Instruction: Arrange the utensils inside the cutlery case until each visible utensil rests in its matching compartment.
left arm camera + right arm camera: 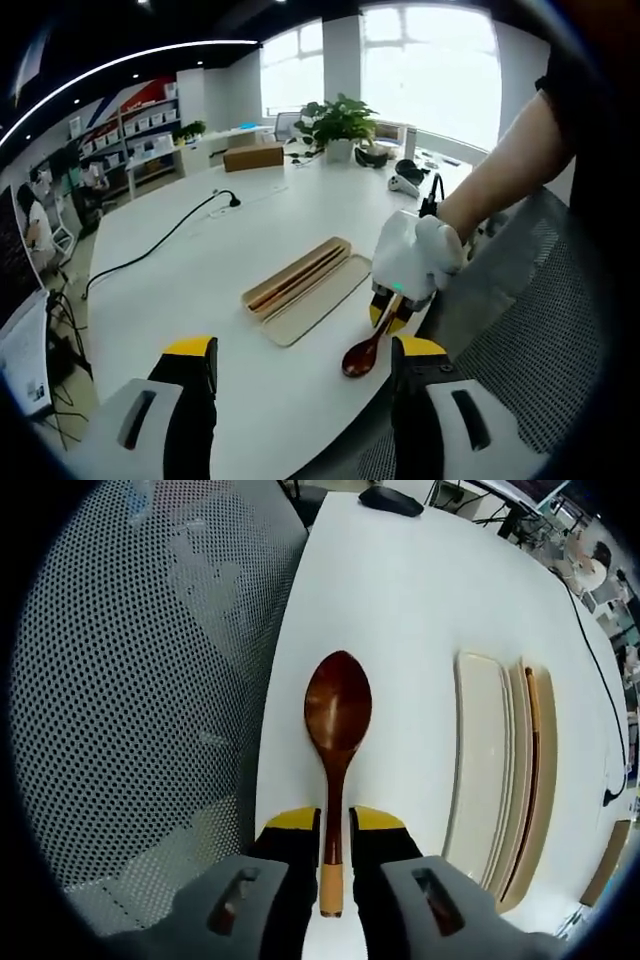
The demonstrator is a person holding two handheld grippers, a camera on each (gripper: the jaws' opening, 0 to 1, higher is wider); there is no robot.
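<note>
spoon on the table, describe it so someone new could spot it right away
On the big white table, near the edge by the mesh chair, lies an open beige cutlery case. Beside it, outside the case, is the dark reddish-brown wooden spoon with a pale handle tip, gripped by the right tool; it alone has a rounded bowl.

White table (200, 270) bearing cutlery case (305, 288), perhaps cable (160, 240)

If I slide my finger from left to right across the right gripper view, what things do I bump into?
Mesh chair back → wooden spoon, its handle between the right gripper fingers → cutlery case lid → cutlery case tray with chopsticks inside → black cable.
</note>
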